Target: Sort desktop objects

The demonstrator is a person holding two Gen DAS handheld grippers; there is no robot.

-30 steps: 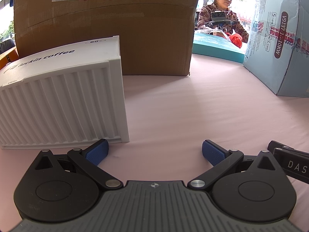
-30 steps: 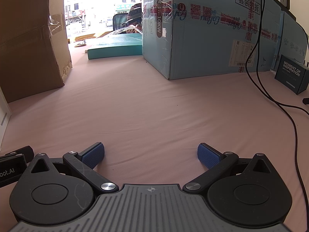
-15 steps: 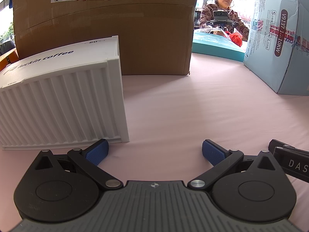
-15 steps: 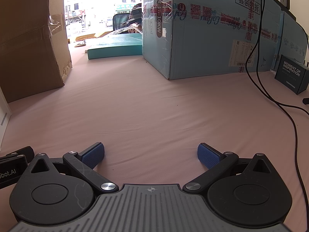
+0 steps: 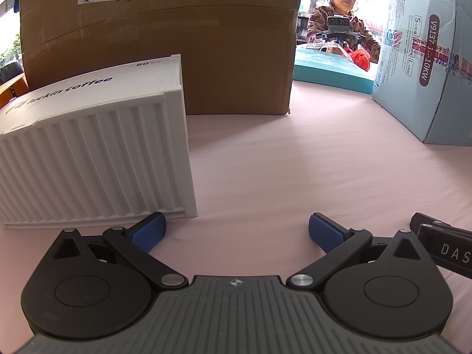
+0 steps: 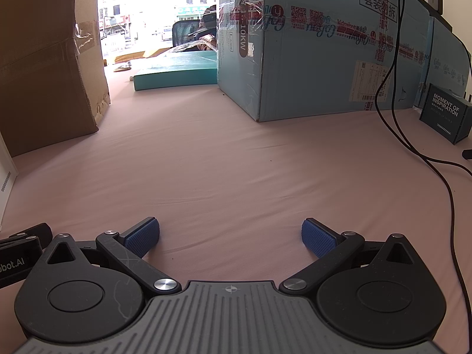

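Left wrist view, nearest first: the left tongs [image 5: 236, 231] sit low over the pink bench [image 5: 295, 162], blue pads spread wide with nothing between them. Just ahead of the left pad stands a white ribbed box [image 5: 97, 162] printed "luckin coffee", its near corner almost touching that pad. Behind it rises a big brown carton [image 5: 191, 44], and to the right a blue carton [image 5: 427, 59]. A teal flat box [image 5: 330, 70] lies farther back, with a person [image 5: 342, 20] seated beyond it.

From the right wrist view, the right tongs [image 6: 230, 236] are likewise wide apart and hold nothing, over bare cloth. Farther off come a black cable [image 6: 413, 147] and a small dark box [image 6: 445, 113] at the right, then the blue carton's long side.

My judgement is that sorting has not got under way: both tongs are at rest and no small item lies within reach in either view. The white box is the likeliest target. Taking it would call for the left tongs to swing left and square up, though its width looks close to the full spread of the pads.
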